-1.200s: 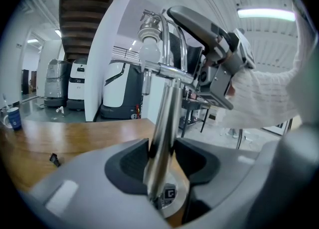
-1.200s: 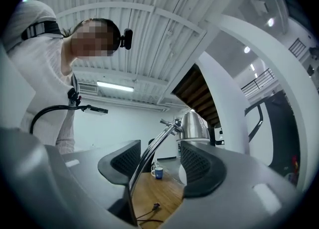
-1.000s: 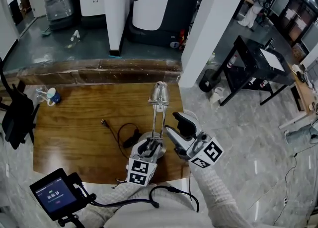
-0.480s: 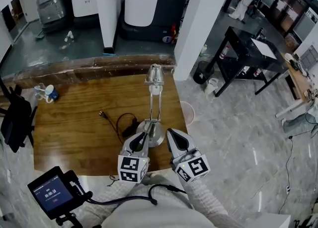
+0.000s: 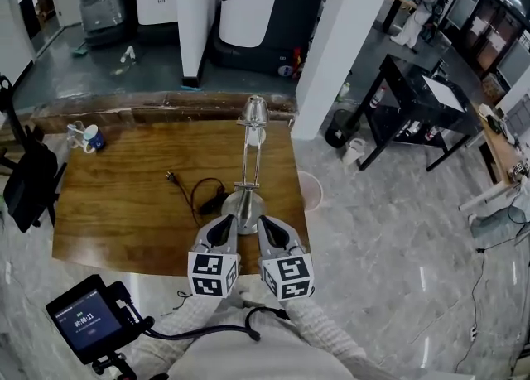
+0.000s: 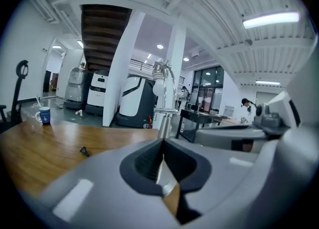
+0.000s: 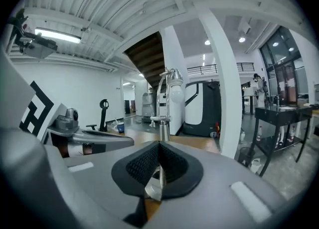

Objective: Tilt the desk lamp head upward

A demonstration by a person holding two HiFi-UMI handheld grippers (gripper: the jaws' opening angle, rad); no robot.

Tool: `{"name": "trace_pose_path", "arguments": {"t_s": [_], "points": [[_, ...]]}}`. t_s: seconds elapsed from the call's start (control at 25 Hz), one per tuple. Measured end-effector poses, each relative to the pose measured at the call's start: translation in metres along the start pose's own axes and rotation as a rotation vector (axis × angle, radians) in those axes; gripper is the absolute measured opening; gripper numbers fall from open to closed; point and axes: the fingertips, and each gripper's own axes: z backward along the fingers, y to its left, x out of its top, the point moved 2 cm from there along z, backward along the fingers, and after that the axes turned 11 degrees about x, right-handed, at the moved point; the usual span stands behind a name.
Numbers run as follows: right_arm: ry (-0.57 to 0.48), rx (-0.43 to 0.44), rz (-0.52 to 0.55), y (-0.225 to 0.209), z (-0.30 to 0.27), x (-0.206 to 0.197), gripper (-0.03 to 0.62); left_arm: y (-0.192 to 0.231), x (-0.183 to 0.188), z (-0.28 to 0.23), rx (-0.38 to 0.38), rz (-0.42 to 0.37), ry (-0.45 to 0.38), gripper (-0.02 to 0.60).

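Right, I have both tongs side by side over the near edge of the wooden worktop (image 5: pixel 116 204), pointing away from me. The left tongs (image 5: pixel 222 228) are pressed together with nothing between them. The right tongs (image 5: pixel 267 228) are likewise together and empty. The desk lamp (image 5: pixel 248 159) stands upright just beyond their tips, toward the right side of the worktop, and neither touches it. Its round metal base (image 5: pixel 243 207) sits just ahead of the two tips, and the lamp head (image 5: pixel 255 111) is at the top of the thin arms, with a white bulb (image 7: pixel 180 93) facing downward. A black cord (image 5: pixel 203 200) lies on the wood left of the base. A cup (image 5: pixel 93 138) stands at the far left corner.
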Motion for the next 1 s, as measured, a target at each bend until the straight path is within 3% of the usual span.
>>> {"name": "trace_pose_path", "arguments": {"t_s": [0.28,1.0], "points": [[0.014,0.017,-0.019,0.006,0.014,-0.006,-0.002,-0.017,-0.009,0.014,0.009,-0.026,0.021,0.008],[-0.015,-0.004,-0.030,0.014,0.029,-0.007,-0.002,-0.028,-0.008,0.028,-0.037,-0.040,-0.015,0.008]]}}
